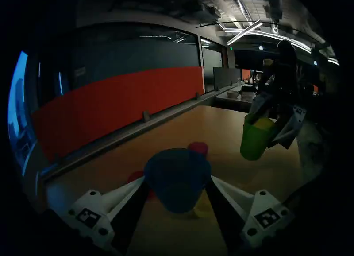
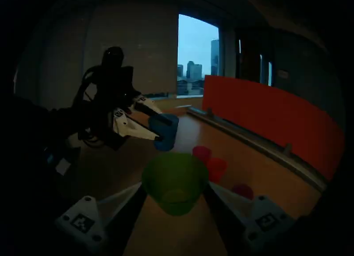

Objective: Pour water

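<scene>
Cups sit in both tools. The left hand-held gripper (image 1: 178, 180) is closed narrow on a blue cup (image 1: 177, 192), one finger pressing each side, at the bottom centre of the left gripper view. The right hand-held gripper (image 2: 175, 185) holds a green cup (image 2: 175, 192) the same way at the bottom centre of the right gripper view, its open mouth turned toward the camera. It is too dark to tell whether either cup has water in it.

What matters is how the two cups lie to each other. From the left hand-held gripper, the green cup is ahead and to the right, at the middle right of that frame. It is held clear above the desk (image 1: 212, 123) and is roughly upright. From the right hand-held gripper, the blue cup is ahead and to the upper left, apart from the green rim with bare desk between. The two tools face each other, and neither cup is over the other.

By this the pour has not begun. One cup has to come lip-over-mouth with the other, then have its upright long axis tipped toward it. I cannot tell which cup gives and which receives.

Red cups (image 2: 202, 153) stand on the desk just right of the green cup in the right gripper view, between it and an orange-red partition (image 2: 274, 114). A tipping cup should stay clear of them.
</scene>
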Demonstrator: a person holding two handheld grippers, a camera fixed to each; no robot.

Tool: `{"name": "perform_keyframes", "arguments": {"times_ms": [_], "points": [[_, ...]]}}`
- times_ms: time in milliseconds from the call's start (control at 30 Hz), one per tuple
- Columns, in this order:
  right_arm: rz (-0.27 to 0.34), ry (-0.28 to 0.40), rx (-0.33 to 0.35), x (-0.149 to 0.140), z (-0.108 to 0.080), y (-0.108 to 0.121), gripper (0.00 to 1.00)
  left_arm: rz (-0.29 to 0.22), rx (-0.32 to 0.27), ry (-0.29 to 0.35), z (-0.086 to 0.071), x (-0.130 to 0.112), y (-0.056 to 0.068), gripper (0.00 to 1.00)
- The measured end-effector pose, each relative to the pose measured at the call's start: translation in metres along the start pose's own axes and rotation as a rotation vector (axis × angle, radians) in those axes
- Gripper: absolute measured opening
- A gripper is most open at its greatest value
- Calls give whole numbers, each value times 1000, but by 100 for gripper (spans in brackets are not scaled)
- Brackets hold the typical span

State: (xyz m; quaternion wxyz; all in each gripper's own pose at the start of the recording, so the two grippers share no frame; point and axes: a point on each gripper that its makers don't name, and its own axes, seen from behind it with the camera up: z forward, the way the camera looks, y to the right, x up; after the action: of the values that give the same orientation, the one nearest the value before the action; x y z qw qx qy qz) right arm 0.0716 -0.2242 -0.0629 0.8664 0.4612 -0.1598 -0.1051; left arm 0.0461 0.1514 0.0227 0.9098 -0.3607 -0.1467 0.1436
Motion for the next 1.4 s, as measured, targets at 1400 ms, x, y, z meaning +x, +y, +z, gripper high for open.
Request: {"name": "perform_keyframes", "arguments": {"times_ms": [1400], "points": [[37,230,11,42,0,6,99,-79,-5,174,-24,32,22,84]]}}
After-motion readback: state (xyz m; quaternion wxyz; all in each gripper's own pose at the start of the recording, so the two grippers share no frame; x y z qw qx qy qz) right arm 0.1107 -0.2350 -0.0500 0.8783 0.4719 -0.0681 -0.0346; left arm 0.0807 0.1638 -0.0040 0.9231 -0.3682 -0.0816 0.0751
